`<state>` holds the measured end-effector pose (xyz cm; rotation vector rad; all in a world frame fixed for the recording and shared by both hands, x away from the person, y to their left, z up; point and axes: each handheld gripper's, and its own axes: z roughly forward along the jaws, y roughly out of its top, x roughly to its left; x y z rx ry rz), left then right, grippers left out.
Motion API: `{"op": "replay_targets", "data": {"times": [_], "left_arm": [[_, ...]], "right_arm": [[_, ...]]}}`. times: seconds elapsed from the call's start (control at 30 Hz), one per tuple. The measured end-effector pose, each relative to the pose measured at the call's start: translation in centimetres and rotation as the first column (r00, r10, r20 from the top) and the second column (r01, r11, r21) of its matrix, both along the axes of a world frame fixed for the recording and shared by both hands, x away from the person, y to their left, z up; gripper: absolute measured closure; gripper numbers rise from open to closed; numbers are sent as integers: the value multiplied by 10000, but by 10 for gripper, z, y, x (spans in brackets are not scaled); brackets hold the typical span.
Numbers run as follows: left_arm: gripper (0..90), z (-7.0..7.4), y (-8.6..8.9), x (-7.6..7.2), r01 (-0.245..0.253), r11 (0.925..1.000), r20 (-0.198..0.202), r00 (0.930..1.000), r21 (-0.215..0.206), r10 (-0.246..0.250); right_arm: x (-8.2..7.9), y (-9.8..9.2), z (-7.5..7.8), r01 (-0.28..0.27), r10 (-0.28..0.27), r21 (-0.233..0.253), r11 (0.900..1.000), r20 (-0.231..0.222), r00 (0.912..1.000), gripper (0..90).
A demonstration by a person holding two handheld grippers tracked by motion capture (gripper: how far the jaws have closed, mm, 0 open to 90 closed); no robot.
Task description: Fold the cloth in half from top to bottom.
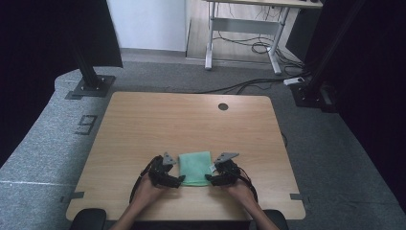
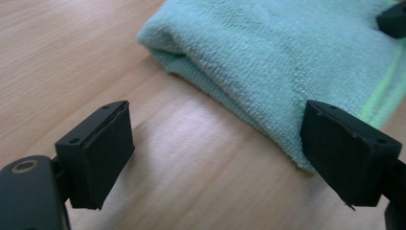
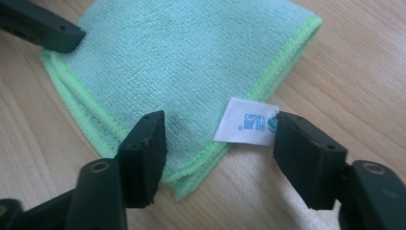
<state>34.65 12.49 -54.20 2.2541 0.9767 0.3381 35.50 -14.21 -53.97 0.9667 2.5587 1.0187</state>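
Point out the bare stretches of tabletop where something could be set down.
Bare: the far half of the table, from the green cloth to the round hole, and both side strips. Crowded: the near middle, where the left gripper and right gripper flank the cloth.

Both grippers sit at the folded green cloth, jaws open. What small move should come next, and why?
Probably close the right gripper on the near corner of the folded green microfibre cloth: its open jaws straddle that corner by the white label, while the left gripper stands open at the opposite edge.
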Motion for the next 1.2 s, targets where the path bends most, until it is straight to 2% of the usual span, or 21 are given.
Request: {"op": "replay_targets", "data": {"times": [0.17, 0.43, 0.8, 1.2], "left_arm": [[114, 0, 5, 10, -218, 9997, 104, 9997, 115, 217], [106, 1, 9, 30, -543, 9984, 222, 9983, 182, 539], [100, -2, 15, 51, -814, 9966, 72, 9966, -157, 815], [99, -3, 18, 69, -1028, 9941, -35, 9947, -349, 1027]], "right_arm": [[3, 5, -1, 126, -126, -1, 9999, 106, 9999, 328], [17, 12, -2, 364, -366, 105, 9993, 166, 9992, 320], [37, 15, -4, 660, -668, 230, 9976, 331, 9972, 318], [56, 17, -4, 1019, -1028, 244, 9945, 422, 9938, 312]]}}
